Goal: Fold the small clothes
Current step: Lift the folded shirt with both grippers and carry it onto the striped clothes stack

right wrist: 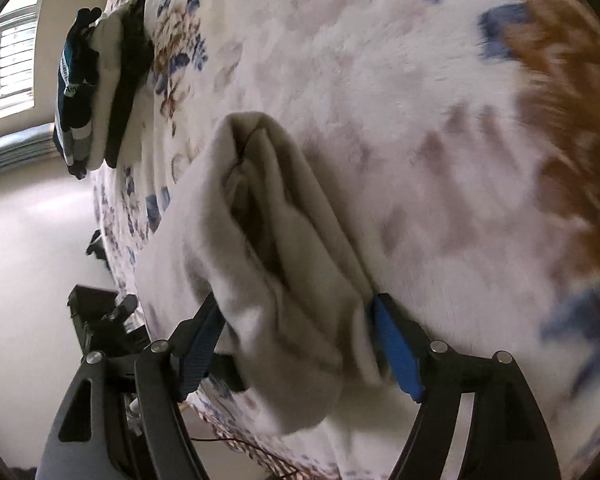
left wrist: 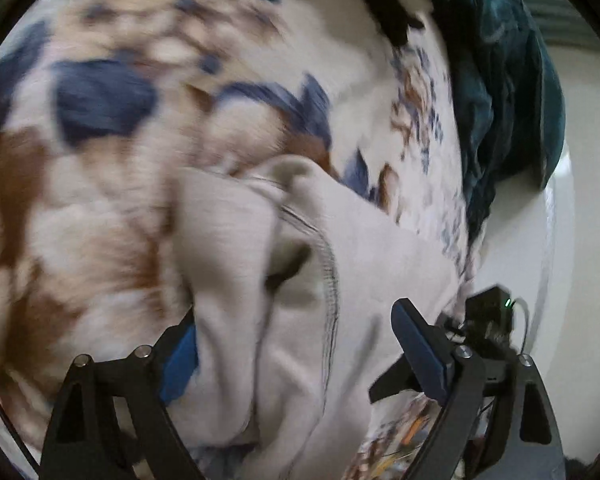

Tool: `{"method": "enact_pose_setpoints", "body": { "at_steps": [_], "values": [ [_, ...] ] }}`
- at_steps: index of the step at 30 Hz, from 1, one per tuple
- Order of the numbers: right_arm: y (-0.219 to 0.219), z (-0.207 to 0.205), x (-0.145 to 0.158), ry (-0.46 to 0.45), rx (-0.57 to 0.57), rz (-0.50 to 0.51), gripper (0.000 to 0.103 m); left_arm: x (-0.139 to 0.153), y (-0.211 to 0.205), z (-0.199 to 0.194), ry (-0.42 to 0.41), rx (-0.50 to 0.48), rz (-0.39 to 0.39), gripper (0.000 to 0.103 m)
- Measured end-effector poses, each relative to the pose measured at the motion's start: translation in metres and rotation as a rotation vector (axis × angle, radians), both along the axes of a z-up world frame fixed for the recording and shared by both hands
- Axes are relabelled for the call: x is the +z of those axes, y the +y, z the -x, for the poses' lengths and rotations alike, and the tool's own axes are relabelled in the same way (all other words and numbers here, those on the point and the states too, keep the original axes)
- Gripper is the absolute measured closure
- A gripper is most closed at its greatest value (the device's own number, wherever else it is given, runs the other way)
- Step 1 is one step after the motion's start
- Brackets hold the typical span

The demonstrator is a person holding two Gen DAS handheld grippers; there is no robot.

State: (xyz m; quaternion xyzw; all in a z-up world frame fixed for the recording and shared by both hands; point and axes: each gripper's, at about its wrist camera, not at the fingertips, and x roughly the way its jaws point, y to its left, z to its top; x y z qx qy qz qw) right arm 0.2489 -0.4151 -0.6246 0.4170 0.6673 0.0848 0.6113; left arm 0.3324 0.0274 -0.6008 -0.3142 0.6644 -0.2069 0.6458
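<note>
Left gripper and right gripper gape wide around the cream garment: lift clear before smoothing its fold.

Open floral blanket ahead, folded stack at edge (far left)

Floral fleece blanket covering the bed, cream garment on it, folded clothes near the edge

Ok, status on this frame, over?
Left gripper and right gripper open, straddling cream garment. Garment bunched on floral blanket. Nothing in the way.
</note>
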Motion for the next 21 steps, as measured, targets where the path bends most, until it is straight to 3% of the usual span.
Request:
{"method": "enact_pose_setpoints", "body": {
  "at_steps": [5, 7, 8, 9, 14, 15, 16, 17, 21],
  "values": [
    [0.003, -0.009, -0.013, -0.030, -0.029, -0.128, 0.021, 0.005, 0.010, 0.012, -0.054, 0.021, 0.035, 0.013],
    [-0.001, -0.009, -0.013, -0.033, -0.041, -0.148, 0.021, 0.008, 0.016, 0.016, -0.076, 0.040, 0.050, 0.033],
    [-0.003, -0.008, -0.013, -0.036, -0.045, -0.159, 0.021, 0.009, 0.019, 0.018, -0.081, 0.043, 0.046, 0.061],
    [-0.003, -0.008, -0.013, -0.044, -0.047, -0.166, 0.021, 0.007, 0.021, 0.019, -0.080, 0.051, 0.041, 0.073],
    [-0.002, -0.001, -0.014, -0.068, -0.022, -0.170, 0.021, 0.010, 0.021, 0.018, -0.095, 0.078, 0.071, 0.076],
    [0.003, -0.002, -0.012, -0.076, -0.011, -0.153, 0.026, 0.013, 0.021, 0.017, -0.100, 0.076, 0.073, 0.077],
    [0.007, -0.004, -0.011, -0.087, -0.005, -0.155, 0.054, 0.016, 0.022, 0.017, -0.103, 0.081, 0.083, 0.078],
    [0.014, -0.008, -0.010, -0.089, 0.008, -0.158, 0.069, 0.020, 0.021, 0.016, -0.106, 0.088, 0.097, 0.078],
    [0.022, -0.009, 0.009, -0.128, -0.001, -0.136, 0.077, 0.040, 0.022, 0.014, -0.134, 0.080, 0.106, 0.079]
  ]
}}
